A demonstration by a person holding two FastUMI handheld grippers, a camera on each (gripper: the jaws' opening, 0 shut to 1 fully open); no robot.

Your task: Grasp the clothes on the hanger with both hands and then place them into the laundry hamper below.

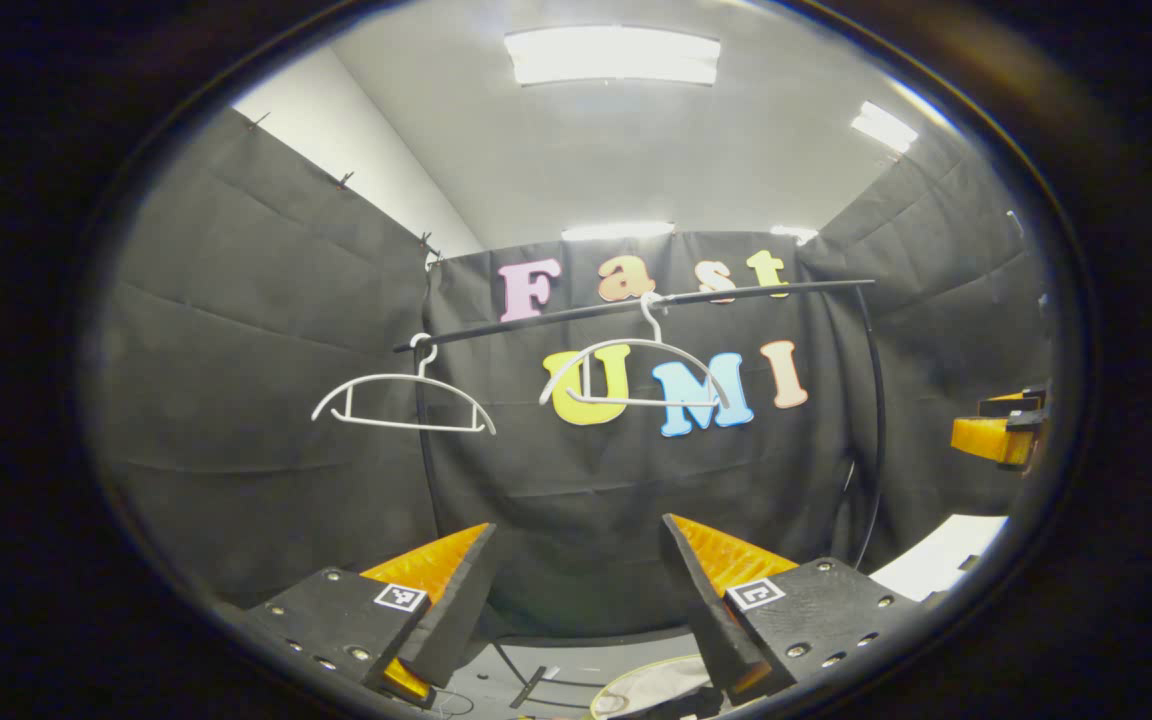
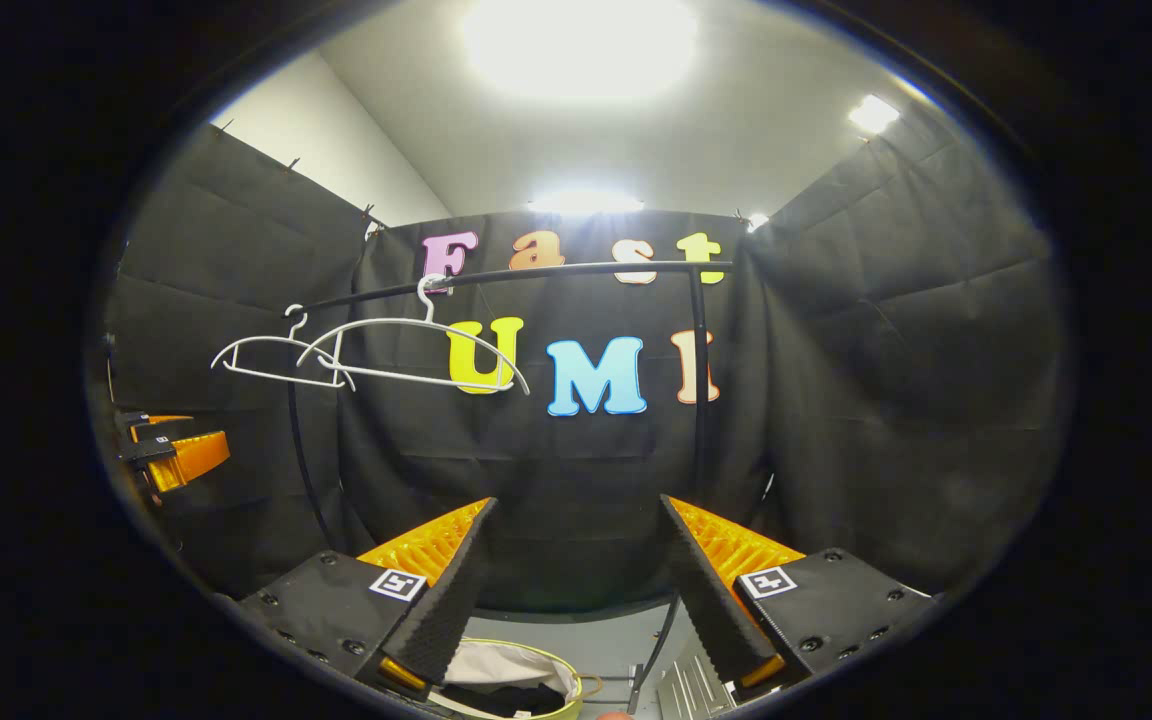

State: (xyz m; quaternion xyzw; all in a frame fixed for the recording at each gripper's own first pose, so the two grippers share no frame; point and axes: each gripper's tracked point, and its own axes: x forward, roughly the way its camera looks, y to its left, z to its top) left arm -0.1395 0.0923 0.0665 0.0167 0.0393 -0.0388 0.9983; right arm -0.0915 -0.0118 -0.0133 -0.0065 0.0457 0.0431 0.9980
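- Clothes [image 2: 511, 668] lay in the laundry hamper [image 2: 566, 705] at the bottom edge of the right gripper view: pale fabric over something dark, inside a yellow-green rim.
- Same hamper rim peeked in at the bottom of the left gripper view, pale cloth inside, between that gripper's fingers.
- Near hanger [image 1: 634, 375] and far hanger [image 1: 404, 398], both white, hung bare on the black rail [image 1: 636, 305]; near one at mid-rail, far one by the rail's left end.
- In the right gripper view the two hangers overlapped at the rail's left end.
- Left gripper [image 1: 576, 600] was spread wide, nothing between its fingers, pointed at the back wall below the rail.
- Right gripper [image 2: 576, 585] was likewise spread, gripping nothing, raised over the hamper.
- Each gripper also showed small at the side edge of the other's view, level with the hangers' lower bars; fingers there too small to judge.
- Rail stand's black upright [image 2: 701, 370] ran down from the rail's right end.
- Grey floor [image 2: 626, 645] with a cable behind the hamper.
- Ceiling light panels [image 1: 612, 55] lit.
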